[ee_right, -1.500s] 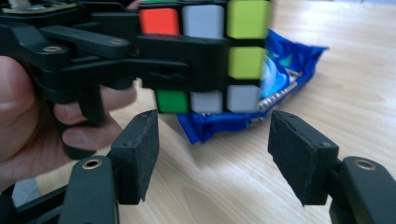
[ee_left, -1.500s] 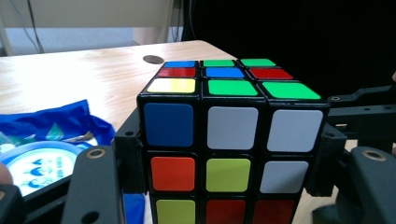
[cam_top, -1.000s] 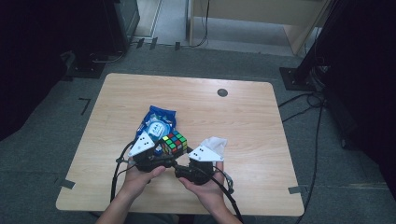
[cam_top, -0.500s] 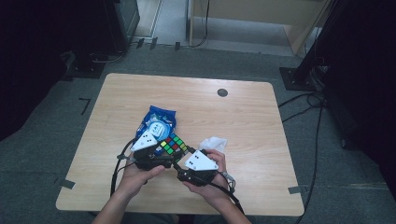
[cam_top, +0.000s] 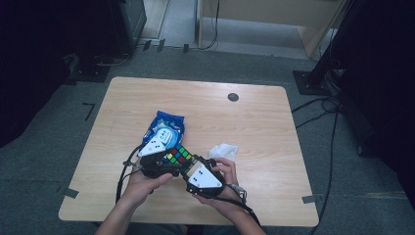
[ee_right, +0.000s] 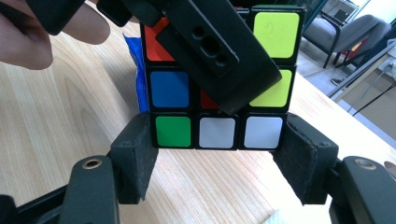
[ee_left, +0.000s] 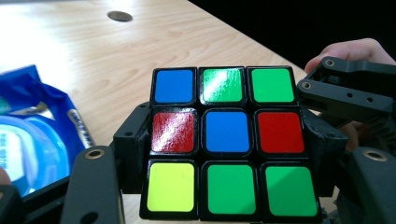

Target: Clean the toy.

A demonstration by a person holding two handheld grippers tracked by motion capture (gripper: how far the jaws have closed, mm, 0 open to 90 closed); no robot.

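Observation:
A scrambled colour cube [cam_top: 179, 155] is held just above the table near its front edge, between both grippers. My left gripper [cam_top: 169, 160] comes in from the left and is shut on the cube [ee_left: 228, 140], its pads [ee_left: 135, 144] pressing the two sides. My right gripper [cam_top: 192, 167] comes from the right, grey plate up, and is shut on the cube's lowest layer [ee_right: 218, 132], with its pads [ee_right: 136, 158] against both ends of that layer. In the right gripper view one jaw of the left gripper crosses the cube's face.
A blue snack packet [cam_top: 165, 130] lies right behind the left gripper. A crumpled white tissue [cam_top: 223, 150] sits beside the right hand. A round cable hole [cam_top: 233, 97] is at the back of the wooden table [cam_top: 274, 142].
The right gripper has rolled so its grey plate now faces up, and it has closed in a little on the cube. The left hand and the cube have stayed put.

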